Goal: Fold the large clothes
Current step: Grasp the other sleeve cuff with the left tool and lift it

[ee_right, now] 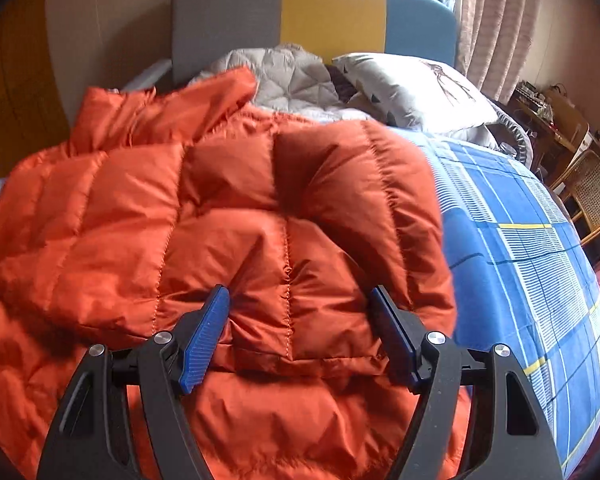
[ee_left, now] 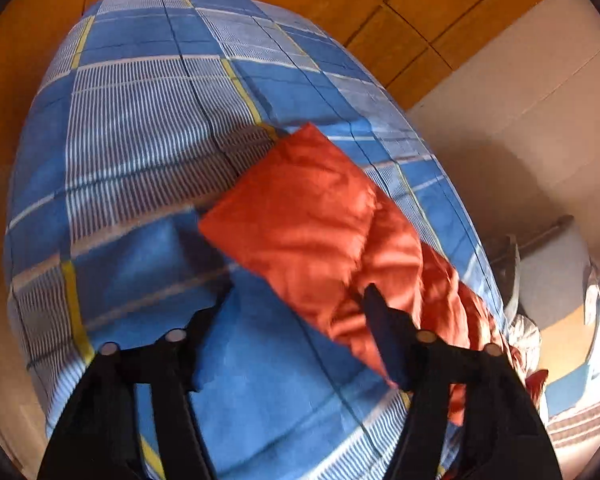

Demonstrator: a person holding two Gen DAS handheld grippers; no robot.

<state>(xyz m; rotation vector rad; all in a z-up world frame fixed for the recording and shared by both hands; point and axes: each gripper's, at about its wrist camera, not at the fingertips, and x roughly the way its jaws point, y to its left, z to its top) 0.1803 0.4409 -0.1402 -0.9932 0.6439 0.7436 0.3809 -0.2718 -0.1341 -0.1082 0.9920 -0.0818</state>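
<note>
Lying on the plaid-covered bed [ee_right: 520,240], the orange puffer jacket [ee_right: 220,220] looks light, puffy and slippery, best pinched at a hem or sleeve cuff, while the right gripper [ee_right: 300,328] and left gripper [ee_left: 296,320] both hover above with jaws apart, holding nothing.

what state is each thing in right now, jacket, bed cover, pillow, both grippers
orange puffer jacket: lying on the bed, partly folded, one panel laid over the body
jacket sleeve: stretched out flat on the cover
blue plaid bed cover: spread over the bed, mostly smooth
pillow: resting at the head end
grey quilt: bunched up behind the jacket
left gripper: open, nothing between the fingers
right gripper: open, over the jacket
</note>
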